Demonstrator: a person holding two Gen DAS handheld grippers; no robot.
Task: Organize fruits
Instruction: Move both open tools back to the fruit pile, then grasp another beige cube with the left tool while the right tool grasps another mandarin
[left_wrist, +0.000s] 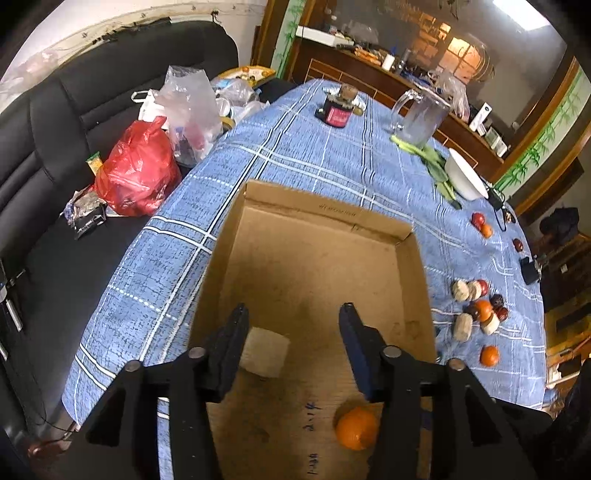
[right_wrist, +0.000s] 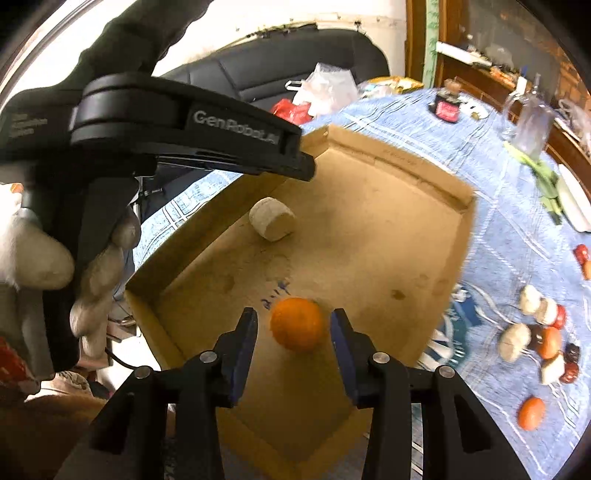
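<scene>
A shallow cardboard box (left_wrist: 325, 206) (right_wrist: 406, 155) lies on the blue plaid tablecloth. Inside it are a pale beige round piece (left_wrist: 264, 352) (right_wrist: 273, 219) and an orange (left_wrist: 356, 428) (right_wrist: 299, 325). My left gripper (left_wrist: 293, 314) is open above the box, with the beige piece just right of its left finger. My right gripper (right_wrist: 293, 319) is open above the box; the orange sits between its fingers without clear contact. A cluster of beige, orange and dark red fruits (left_wrist: 478, 308) (right_wrist: 543, 336) lies on the cloth right of the box.
A glass mug (left_wrist: 421, 118), a red-labelled jar (left_wrist: 338, 109), green leaves and a white bowl (left_wrist: 465, 177) stand further back. Red and clear plastic bags (left_wrist: 136, 173) sit on the black sofa at left. The left gripper's body (right_wrist: 184, 125) and gloved hand fill the right wrist view's left side.
</scene>
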